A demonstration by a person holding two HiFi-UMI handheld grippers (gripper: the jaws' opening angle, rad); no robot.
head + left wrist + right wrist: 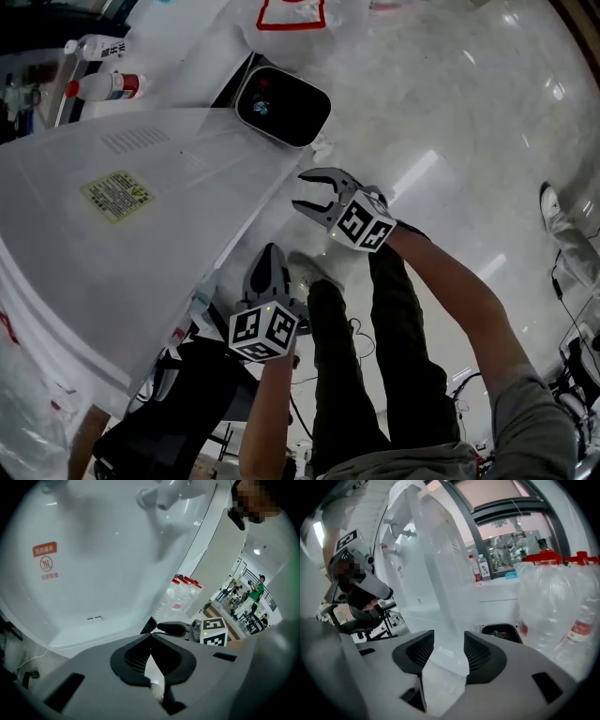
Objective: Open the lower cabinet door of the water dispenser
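Observation:
The white water dispenser (141,244) fills the left of the head view, seen from above. My right gripper (305,192) is open beside its right edge. In the right gripper view, a tall white edge of the dispenser (436,573) runs up from the gap between the open jaws (449,634); I cannot tell if the pads touch it. Lower and nearer to me, my left gripper (272,253) is shut and holds nothing. In the left gripper view its tips (150,634) meet below the dispenser's white front (93,550), with the right gripper (158,626) just beyond. I cannot make out the lower door's outline.
A black bin with a white rim (281,105) stands behind the dispenser. Large water bottles with red caps (553,602) stand to the right. Small bottles (108,86) lie at the top left. A black chair (178,394) and the person's legs (375,375) are below.

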